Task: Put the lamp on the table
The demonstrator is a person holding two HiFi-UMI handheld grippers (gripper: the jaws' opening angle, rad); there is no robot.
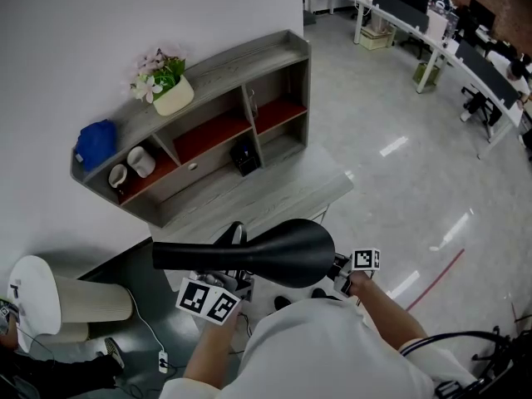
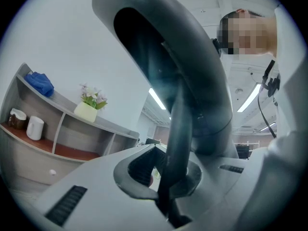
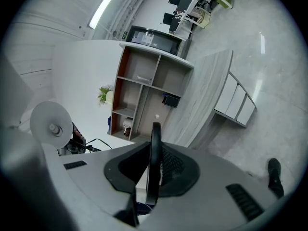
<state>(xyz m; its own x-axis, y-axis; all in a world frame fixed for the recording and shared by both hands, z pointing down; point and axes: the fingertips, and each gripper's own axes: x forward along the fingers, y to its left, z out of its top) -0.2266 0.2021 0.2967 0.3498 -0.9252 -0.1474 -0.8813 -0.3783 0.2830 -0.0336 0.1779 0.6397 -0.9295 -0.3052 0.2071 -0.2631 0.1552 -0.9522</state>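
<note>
A black lamp with a wide cone shade (image 1: pixel 278 252) hangs in the air in front of the person's chest, short of the grey wooden table (image 1: pixel 283 191). My left gripper (image 1: pixel 226 279) is shut on the lamp's thin stem (image 2: pixel 175 143), and the shade (image 2: pixel 163 57) looms over its jaws. My right gripper (image 1: pixel 342 274) is shut on the edge of the lamp's flat round base (image 3: pixel 154 158), which stands upright between its jaws. In the right gripper view the table (image 3: pixel 204 105) lies ahead and below.
A curved shelf unit (image 1: pixel 208 98) stands on the table against the white wall, holding a flower pot (image 1: pixel 170 90), a blue cloth (image 1: pixel 96 144), two cups (image 1: pixel 133 166) and a small black box (image 1: pixel 245 156). A white round appliance (image 1: pixel 37 293) and a floor cable (image 1: pixel 158 347) sit at lower left. Office desks (image 1: pixel 449 32) stand far right.
</note>
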